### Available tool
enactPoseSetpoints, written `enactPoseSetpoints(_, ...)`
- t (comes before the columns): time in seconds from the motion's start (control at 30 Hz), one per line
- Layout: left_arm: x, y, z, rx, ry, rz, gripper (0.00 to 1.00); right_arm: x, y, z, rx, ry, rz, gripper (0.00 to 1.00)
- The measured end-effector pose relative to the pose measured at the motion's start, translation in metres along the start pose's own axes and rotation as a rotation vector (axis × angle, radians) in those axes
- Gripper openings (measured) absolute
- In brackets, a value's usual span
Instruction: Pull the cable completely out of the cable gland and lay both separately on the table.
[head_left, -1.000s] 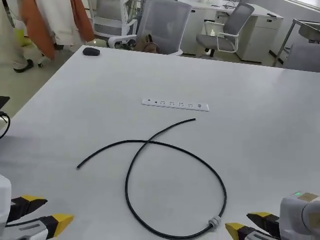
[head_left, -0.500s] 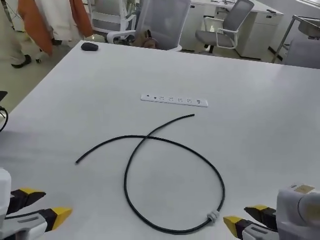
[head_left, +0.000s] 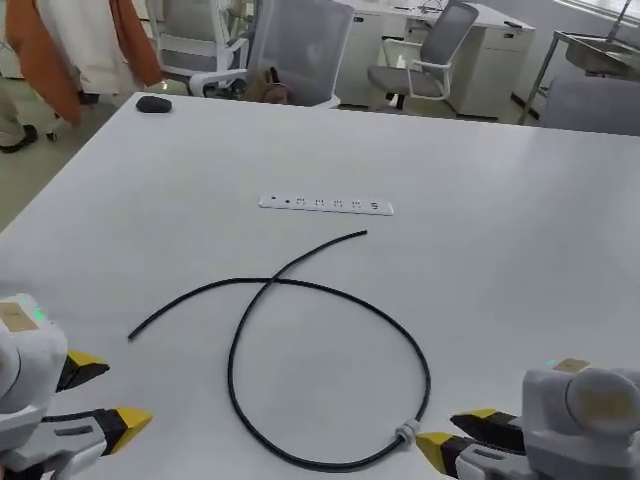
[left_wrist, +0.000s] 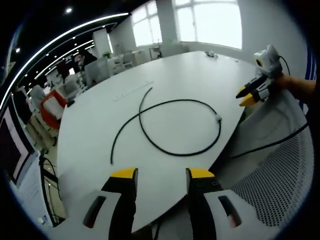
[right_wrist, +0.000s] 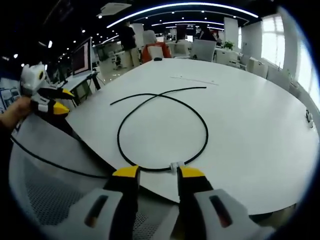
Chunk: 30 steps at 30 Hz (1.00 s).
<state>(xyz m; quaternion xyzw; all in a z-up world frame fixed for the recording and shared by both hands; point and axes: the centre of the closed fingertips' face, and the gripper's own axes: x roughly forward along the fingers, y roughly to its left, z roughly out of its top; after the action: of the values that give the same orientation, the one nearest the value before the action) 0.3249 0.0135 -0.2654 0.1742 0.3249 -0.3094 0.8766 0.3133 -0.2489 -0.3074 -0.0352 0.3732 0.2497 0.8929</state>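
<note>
Cable (head_left: 268, 282), thin, black: count?
— One, looped on white table (head_left: 500, 200); one grey cable gland (head_left: 406, 434) on it, by right gripper (head_left: 455, 430).
— Claws?
— Two: left gripper (head_left: 108, 392) and right, both agape, empty.

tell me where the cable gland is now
In the head view's lower right, the cable gland sits on the cable loop near the table edge, just ahead of the right gripper.

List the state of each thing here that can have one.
cable gland: threaded on the cable, lying on the table.
cable: looped, crossing itself, ungripped, not pulled out.
left gripper: open, empty.
right gripper: open, empty, close to the cable gland.
</note>
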Motion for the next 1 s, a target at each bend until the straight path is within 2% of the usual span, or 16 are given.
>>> enactPoseSetpoints(0.13,0.019,-0.018,0.015,0.028,0.008,-0.043,0.39,0.001,0.003,-0.002,-0.006,0.014,0.019,0.31)
enactPoseSetpoints(0.23,0.036,-0.037,0.034,0.058,-0.008,-0.103,0.39,0.001,0.004,-0.003,-0.008,0.018,0.027,0.31)
enactPoseSetpoints(0.33,0.048,-0.046,0.044,0.093,-0.006,-0.123,0.39,0.002,0.005,-0.004,-0.007,0.026,0.032,0.31)
enactPoseSetpoints(0.4,0.06,-0.057,0.05,0.108,-0.001,-0.16,0.39,0.002,0.005,-0.005,-0.01,0.033,0.031,0.31)
enactPoseSetpoints(0.47,0.068,-0.067,0.054,0.127,0.005,-0.185,0.39,0.002,0.003,-0.005,-0.009,0.03,0.026,0.31)
enactPoseSetpoints(0.63,0.085,-0.081,0.06,0.137,0.019,-0.222,0.38,0.0,0.0,-0.003,-0.001,0.016,0.007,0.31)
enactPoseSetpoints(0.83,0.108,-0.104,0.077,0.14,0.013,-0.276,0.38,0.0,-0.002,-0.002,0.013,0.004,0.0,0.31)
enactPoseSetpoints(1.0,0.125,-0.123,0.078,0.151,0.039,-0.325,0.38,-0.001,-0.005,-0.002,0.018,0.001,-0.017,0.32)
